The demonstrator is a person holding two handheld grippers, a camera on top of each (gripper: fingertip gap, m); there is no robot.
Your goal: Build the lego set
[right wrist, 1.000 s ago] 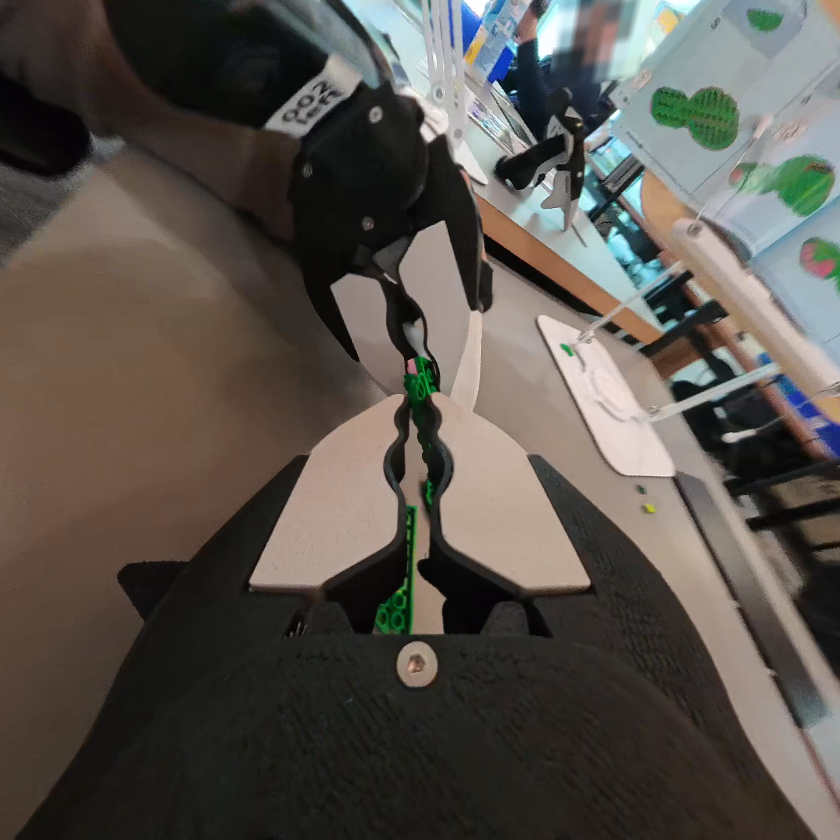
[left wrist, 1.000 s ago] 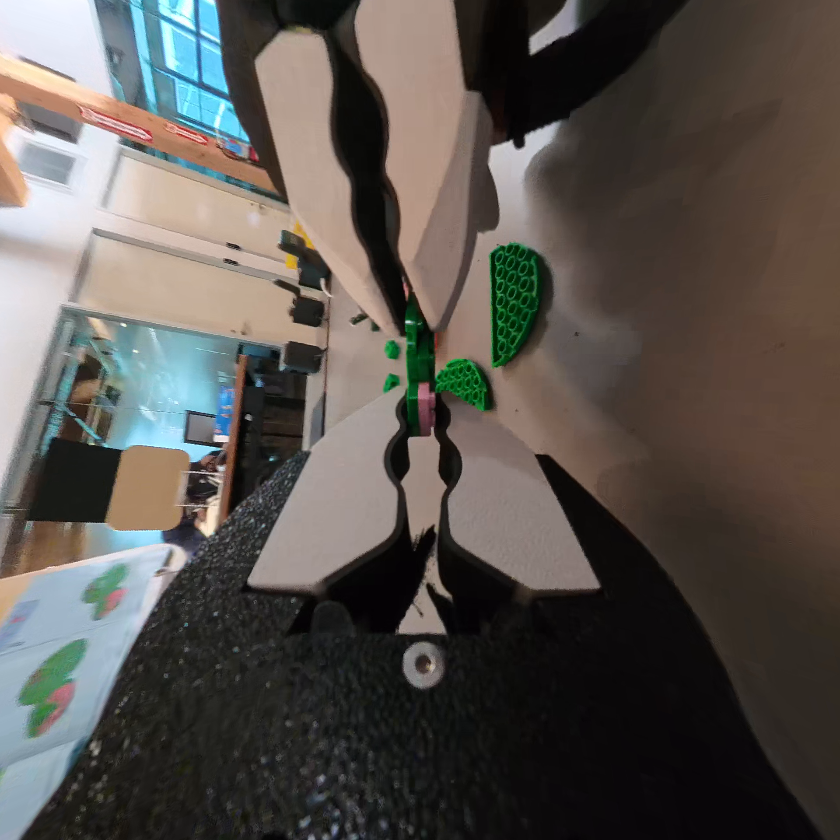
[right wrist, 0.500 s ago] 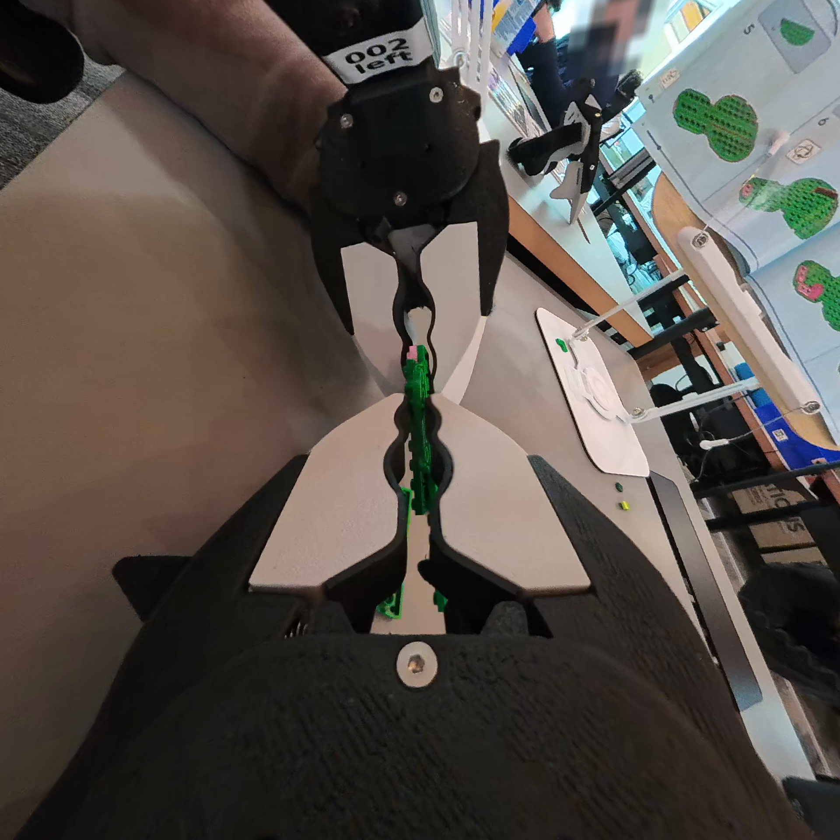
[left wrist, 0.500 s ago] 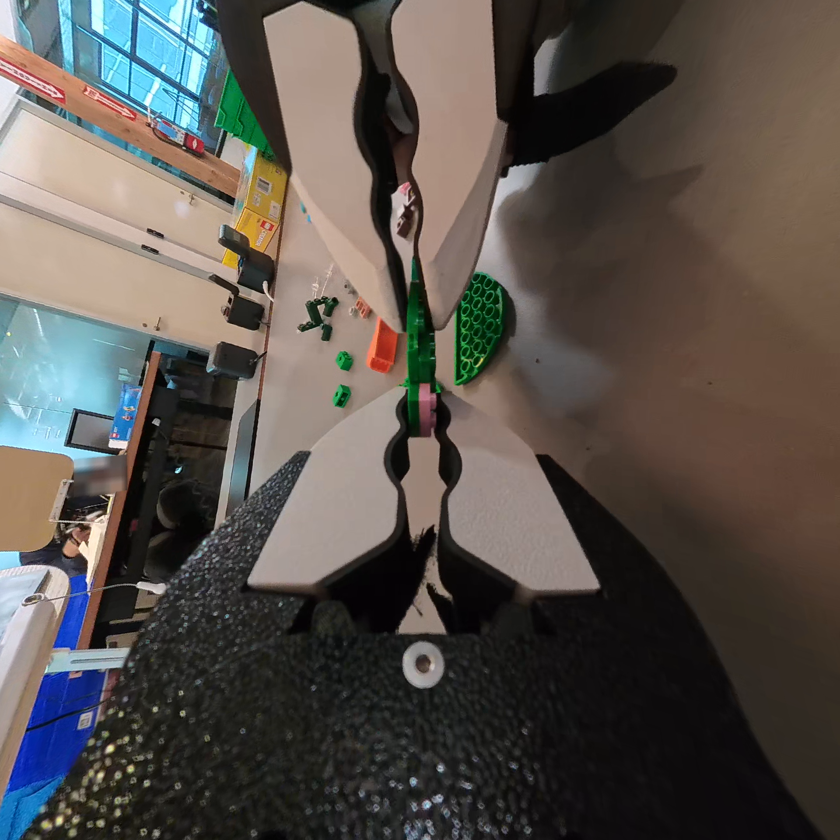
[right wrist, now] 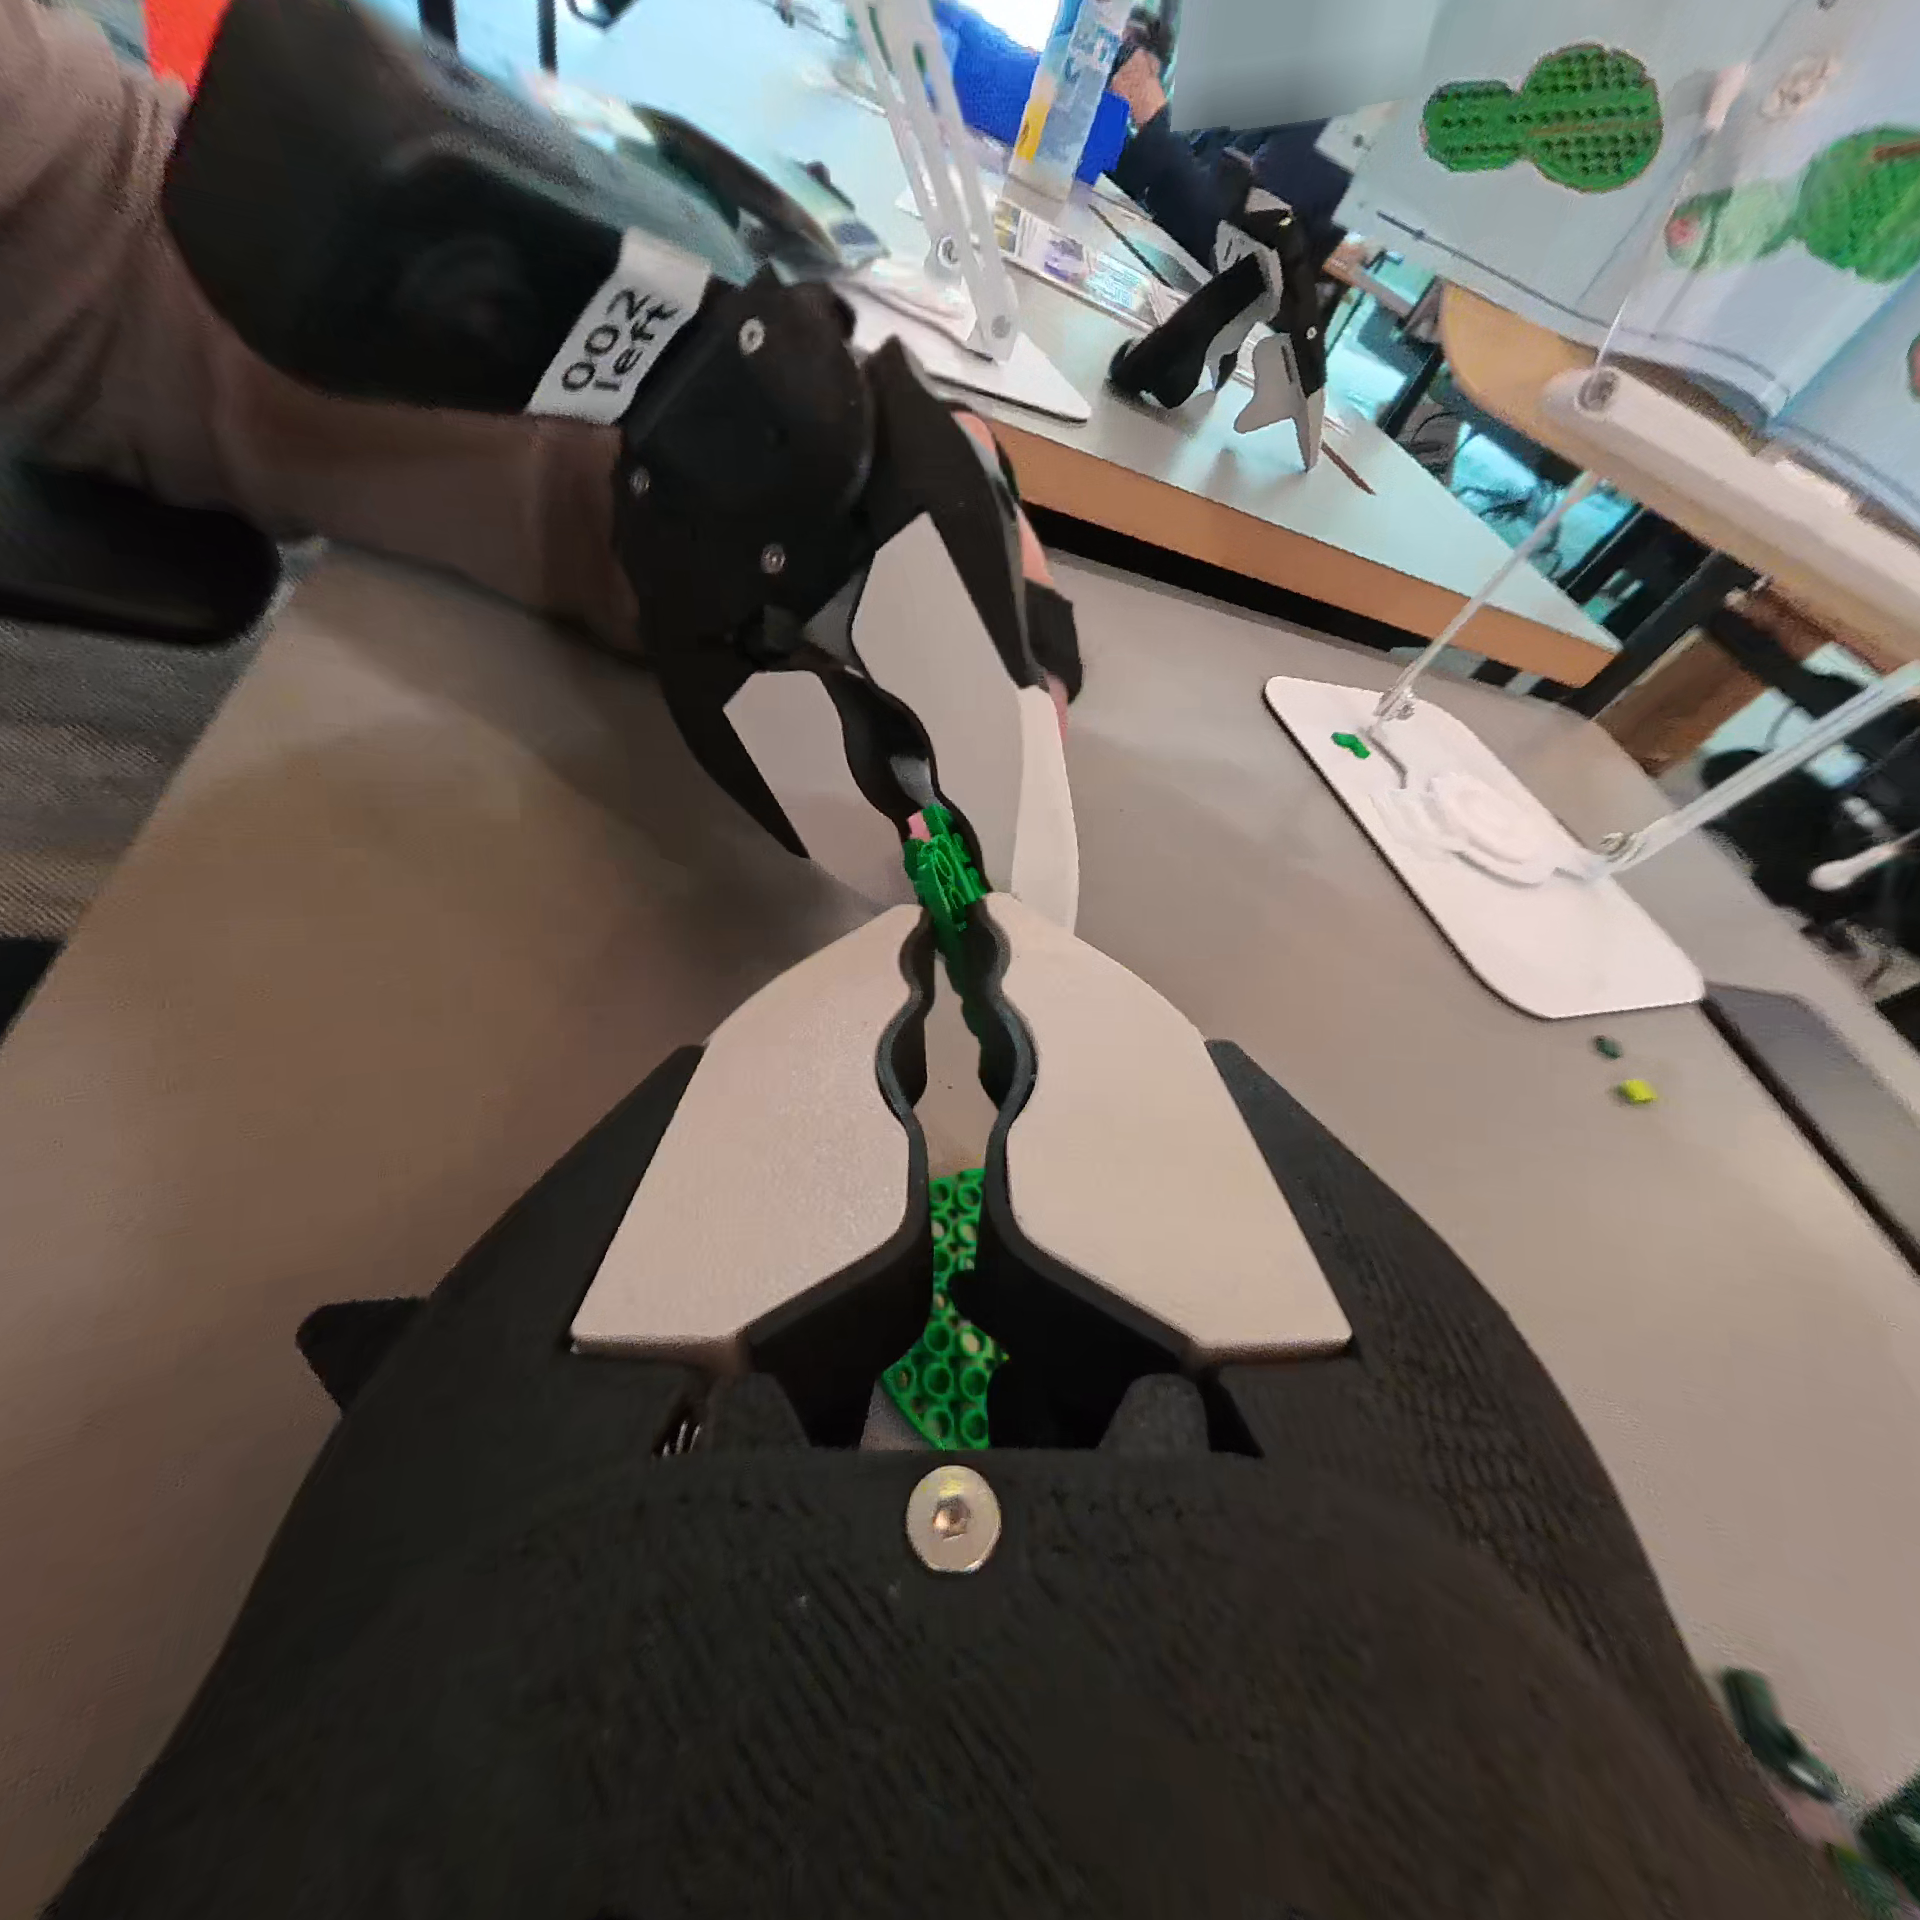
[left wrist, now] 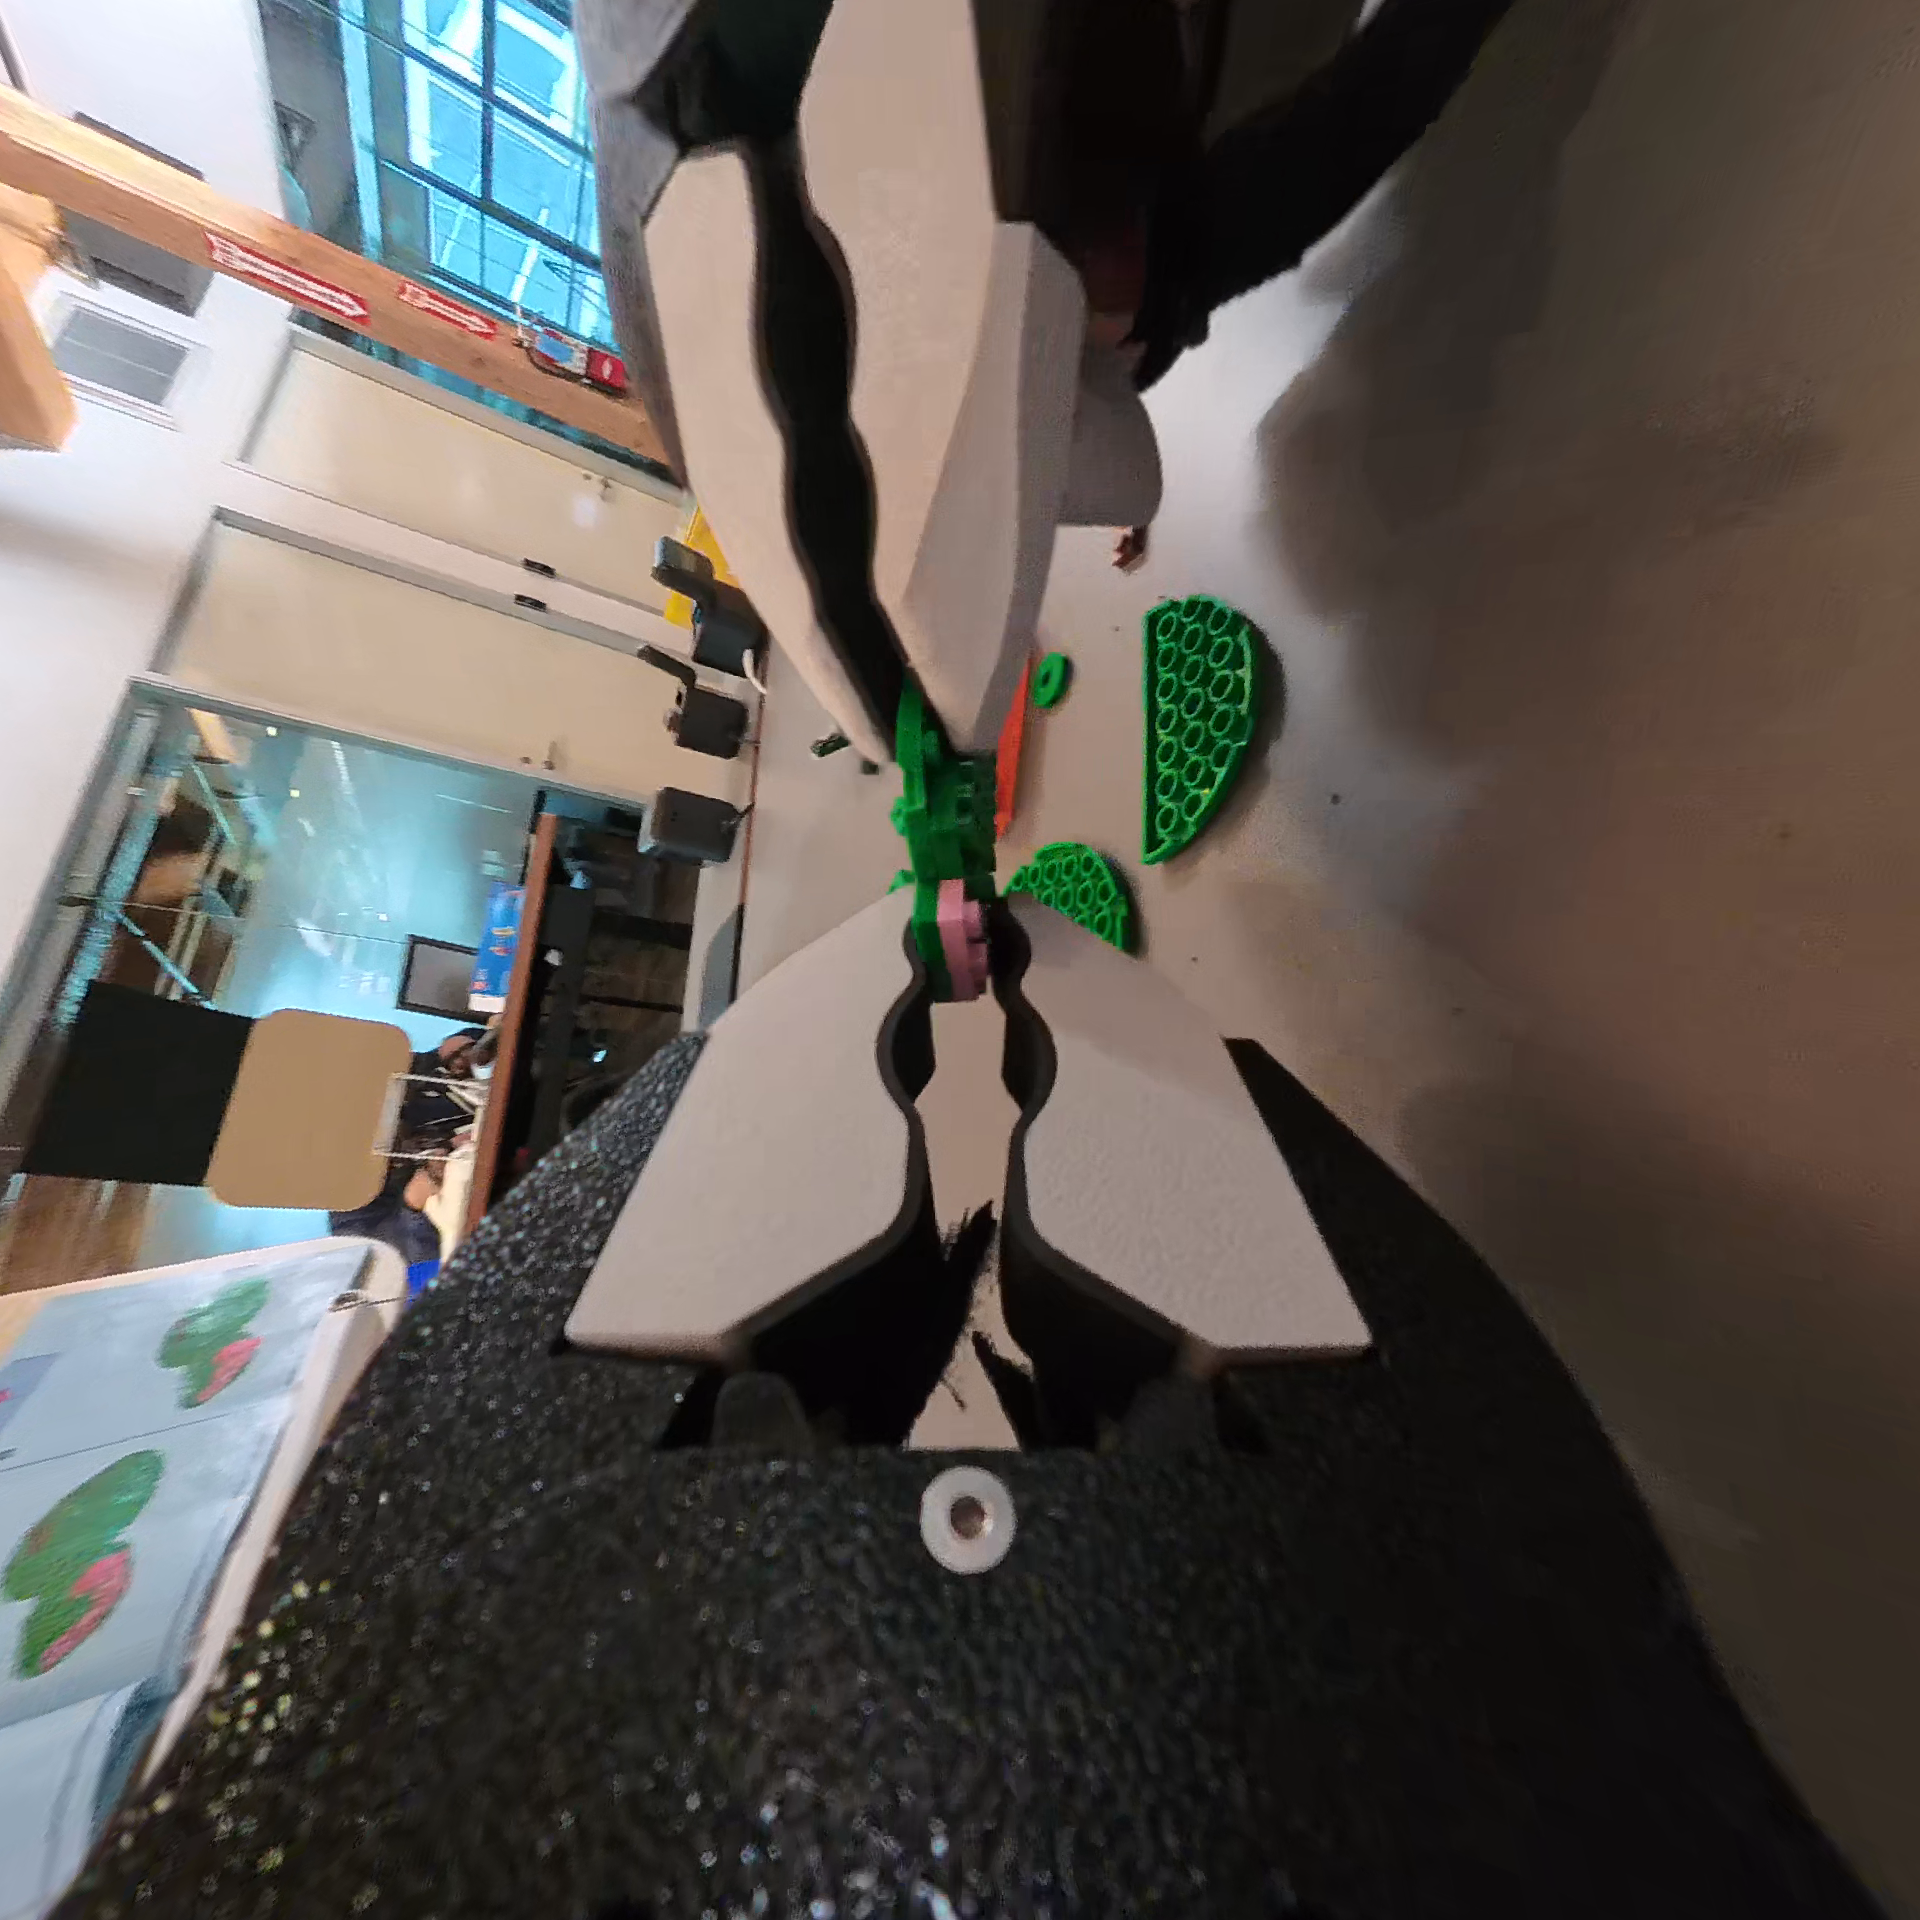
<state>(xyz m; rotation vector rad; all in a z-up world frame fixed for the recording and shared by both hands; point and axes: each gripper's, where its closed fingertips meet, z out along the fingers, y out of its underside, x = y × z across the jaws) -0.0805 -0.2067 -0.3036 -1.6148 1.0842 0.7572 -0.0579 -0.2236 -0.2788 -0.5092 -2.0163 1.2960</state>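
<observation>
Both grippers hold one green lego assembly (left wrist: 940, 805) in the air above the grey table, tip to tip. My left gripper (left wrist: 958, 951) is shut on its pink round piece (left wrist: 961, 951). My right gripper (right wrist: 951, 920) is shut on the green end (right wrist: 943, 868); its fingers (left wrist: 966, 520) come in from above in the left wrist view. The left gripper (right wrist: 914, 810) shows facing me in the right wrist view. A green plate (right wrist: 951, 1351) shows under my right jaws, on the table.
A large green half-round plate (left wrist: 1195, 727), a smaller one (left wrist: 1081, 894), a green ring (left wrist: 1051, 681) and an orange piece (left wrist: 1013, 758) lie on the table (left wrist: 1558, 935). A white stand base (right wrist: 1486, 852) carries instruction pages (right wrist: 1662, 135). Small loose bits (right wrist: 1636, 1091) lie by it. Less than 4 cm separates the two grippers' tips. It is some 8 cm from my left tips to the green plate (right wrist: 951, 1351). My left wrist view (left wrist: 1175, 673) looks at it from another angle.
Both grippers have tilted and shifted while holding the assembly between them; the views swung across the table. Both stayed shut.
</observation>
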